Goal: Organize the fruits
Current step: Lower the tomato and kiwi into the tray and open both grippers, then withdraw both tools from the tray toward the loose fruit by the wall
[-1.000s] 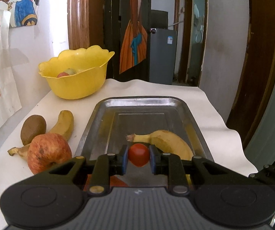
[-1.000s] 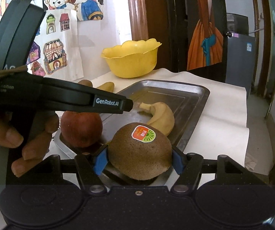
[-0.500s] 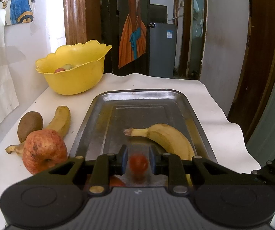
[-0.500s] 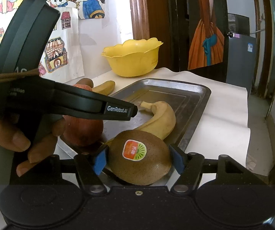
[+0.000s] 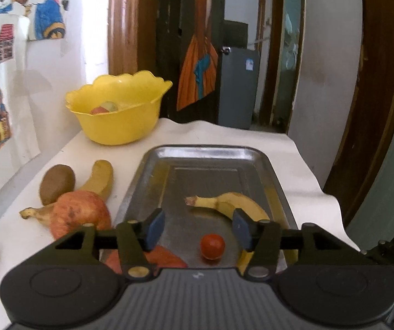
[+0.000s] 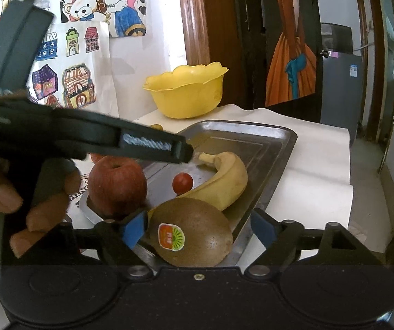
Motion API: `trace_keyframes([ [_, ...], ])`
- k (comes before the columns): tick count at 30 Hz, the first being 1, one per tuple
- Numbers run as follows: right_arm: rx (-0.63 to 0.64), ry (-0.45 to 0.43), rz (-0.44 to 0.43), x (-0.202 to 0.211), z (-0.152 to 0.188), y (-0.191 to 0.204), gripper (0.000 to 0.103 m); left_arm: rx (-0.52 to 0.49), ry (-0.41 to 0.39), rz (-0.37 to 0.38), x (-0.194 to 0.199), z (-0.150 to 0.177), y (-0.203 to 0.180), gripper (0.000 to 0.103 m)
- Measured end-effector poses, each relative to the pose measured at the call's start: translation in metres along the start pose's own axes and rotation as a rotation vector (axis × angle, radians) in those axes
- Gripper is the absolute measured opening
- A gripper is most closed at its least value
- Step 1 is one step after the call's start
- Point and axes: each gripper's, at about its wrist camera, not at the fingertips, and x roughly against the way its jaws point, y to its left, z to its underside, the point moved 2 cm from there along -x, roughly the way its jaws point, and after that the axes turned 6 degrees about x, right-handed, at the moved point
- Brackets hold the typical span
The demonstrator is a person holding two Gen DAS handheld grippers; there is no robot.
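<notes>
- Fingers on my left gripper (image 5: pixel 198 229) spread wide, holding nothing; right gripper (image 6: pixel 198 227) likewise parted, pads clear of the kiwi (image 6: pixel 192 232).
- Metal tray (image 5: pixel 268 165) on white-covered surface (image 5: pixel 301 165) holds banana (image 5: pixel 232 202), kiwi at near edge.
- Apple (image 5: pixel 80 213) beside tray.
- Cherry tomato (image 5: pixel 212 246) lies loose on tray.

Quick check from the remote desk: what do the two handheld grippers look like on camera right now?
Both match: the left gripper and right gripper have black angular linkage arms with silver pivot screws, blue pads inside the jaws, and a broad black ribbed body below. From the right wrist view, the left gripper's side carries blurred white lettering. A bare hand grips it; no sleeve shows.
</notes>
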Motion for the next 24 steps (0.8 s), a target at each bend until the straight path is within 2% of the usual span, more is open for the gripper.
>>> trace_keyframes([
  [7, -0.015, -0.042, 0.04, 0.017, 0.0, 0.005, 0.09, 0.033, -0.063, -0.026, 0.037, -0.001, 0.016, 0.081],
  [10, -0.012, -0.079, 0.051, 0.034, -0.003, 0.012, 0.096, 0.049, -0.09, -0.035, 0.057, -0.001, 0.024, 0.087],
  [14, -0.011, -0.123, 0.073, 0.06, -0.006, 0.023, 0.099, 0.075, -0.126, -0.046, 0.083, 0.002, 0.034, 0.097],
  [19, -0.021, -0.171, 0.105, 0.095, -0.009, 0.036, 0.102, 0.1, -0.171, -0.057, 0.118, 0.007, 0.043, 0.102],
  [24, -0.034, -0.21, 0.137, 0.128, -0.008, 0.051, 0.102, 0.117, -0.216, -0.071, 0.156, 0.017, 0.054, 0.102],
])
